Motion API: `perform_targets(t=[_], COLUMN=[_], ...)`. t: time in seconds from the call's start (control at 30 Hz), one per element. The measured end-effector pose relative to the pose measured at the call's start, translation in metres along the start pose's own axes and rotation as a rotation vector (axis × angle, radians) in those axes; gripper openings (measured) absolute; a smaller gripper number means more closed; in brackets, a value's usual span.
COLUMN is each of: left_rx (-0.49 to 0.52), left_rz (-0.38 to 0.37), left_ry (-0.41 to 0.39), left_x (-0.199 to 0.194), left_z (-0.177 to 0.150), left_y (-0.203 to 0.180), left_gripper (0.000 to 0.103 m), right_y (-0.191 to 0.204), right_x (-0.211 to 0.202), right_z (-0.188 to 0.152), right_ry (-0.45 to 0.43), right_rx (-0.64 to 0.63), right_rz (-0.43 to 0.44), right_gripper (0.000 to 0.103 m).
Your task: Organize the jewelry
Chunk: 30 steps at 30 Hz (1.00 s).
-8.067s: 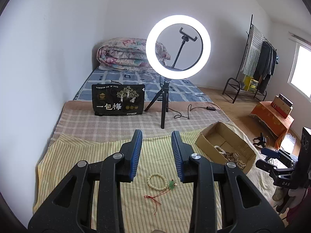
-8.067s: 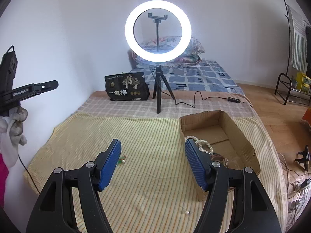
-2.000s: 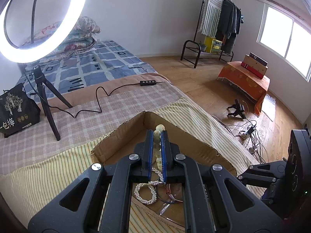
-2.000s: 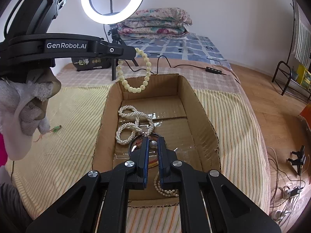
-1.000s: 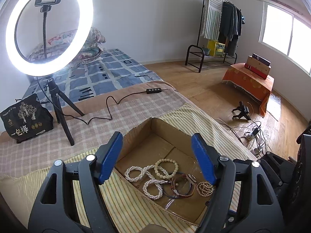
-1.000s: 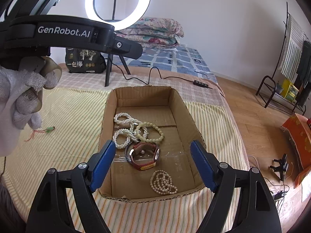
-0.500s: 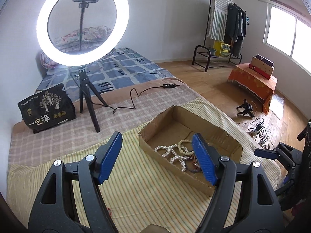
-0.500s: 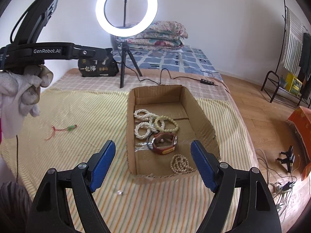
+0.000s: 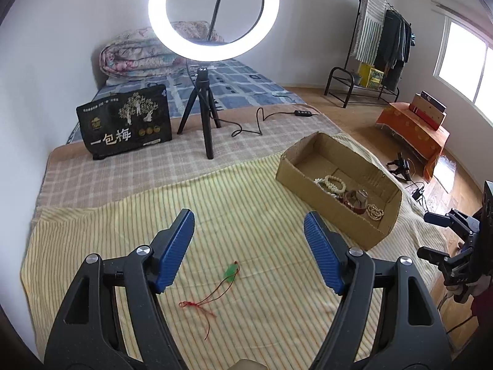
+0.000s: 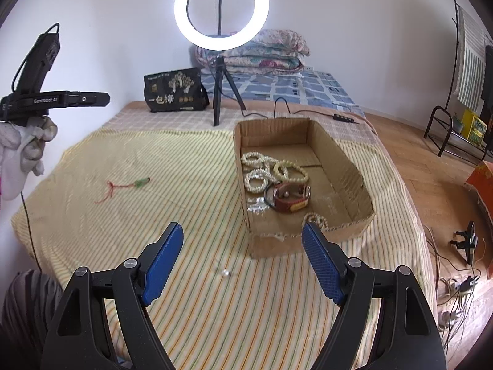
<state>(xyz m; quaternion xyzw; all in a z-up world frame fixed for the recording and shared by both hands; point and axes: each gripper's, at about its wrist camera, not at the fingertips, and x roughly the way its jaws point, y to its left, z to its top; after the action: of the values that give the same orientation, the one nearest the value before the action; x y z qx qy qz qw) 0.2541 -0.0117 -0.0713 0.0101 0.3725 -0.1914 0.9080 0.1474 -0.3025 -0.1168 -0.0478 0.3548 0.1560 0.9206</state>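
A green pendant on a red cord (image 9: 230, 272) (image 10: 140, 182) lies on the striped yellow cloth, just ahead of my open left gripper (image 9: 249, 226), which holds nothing. The cardboard box (image 9: 382, 222) (image 10: 357, 166) holds pearl strands (image 10: 257, 166), a pale bead bracelet (image 10: 291, 169), a brown leather bracelet (image 10: 289, 199) and a small bead bracelet (image 9: 374, 211). My right gripper (image 10: 242, 240) hangs open and empty before the box's near wall. A tiny clear bead (image 10: 226, 272) lies on the cloth between its fingers.
A ring light on a tripod (image 9: 205, 117) (image 10: 220, 92) and a black printed bag (image 9: 126, 125) (image 10: 174, 94) stand on the checked blanket behind. A cable with a switch (image 9: 300, 113) trails to the right. A gloved hand (image 10: 23, 148) holds the left gripper.
My left gripper has swung left, away from the box and over the cloth, so the pendant now lies before it. My right gripper has drawn back from the box. Both stay open.
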Motion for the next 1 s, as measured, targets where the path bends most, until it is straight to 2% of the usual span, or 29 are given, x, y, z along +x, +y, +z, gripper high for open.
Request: perform_targets(t=[0.17, 0.23, 0.37, 0.5, 0.63, 0.8, 0.9, 1.0], left_rx=[-0.022, -0.020, -0.021, -0.002, 0.011, 0.012, 0.034, 0.062], left_rz=[-0.030, -0.042, -0.065, -0.073, -0.074, -0.075, -0.076, -0.065], left_ry=[0.053, 0.079, 0.138, 0.180, 0.209, 0.228, 0.240, 0.251], left_x=[0.008, 0.017, 0.037, 0.052, 0.065, 0.079, 0.086, 0.093], left_z=[-0.018, -0.025, -0.038, -0.051, -0.057, -0.059, -0.060, -0.062], left_y=[0.010, 0.011, 0.011, 0.009, 0.009, 0.013, 0.011, 0.009], left_gripper=[0.074, 0.074, 0.074, 0.074, 0.073, 0.073, 0.073, 0.073], right_y=[0.007, 0.011, 0.013, 0.016, 0.020, 0.022, 0.020, 0.020], right_x=[0.005, 0.009, 0.025, 0.044, 0.063, 0.077, 0.083, 0.088], right_z=[-0.014, -0.020, -0.030, -0.037, -0.042, -0.041, -0.041, -0.042], right_ry=[0.041, 0.065, 0.130, 0.191, 0.241, 0.260, 0.272, 0.282], right_rx=[-0.021, -0.035, -0.066, -0.095, -0.139, -0.164, -0.165, -0.167], right_rz=[0.007, 0.021, 0.050, 0.077, 0.092, 0.085, 0.082, 0.085], right_gripper=[0.079, 0.070, 0.065, 0.047, 0.038, 0.036, 0.031, 0.030])
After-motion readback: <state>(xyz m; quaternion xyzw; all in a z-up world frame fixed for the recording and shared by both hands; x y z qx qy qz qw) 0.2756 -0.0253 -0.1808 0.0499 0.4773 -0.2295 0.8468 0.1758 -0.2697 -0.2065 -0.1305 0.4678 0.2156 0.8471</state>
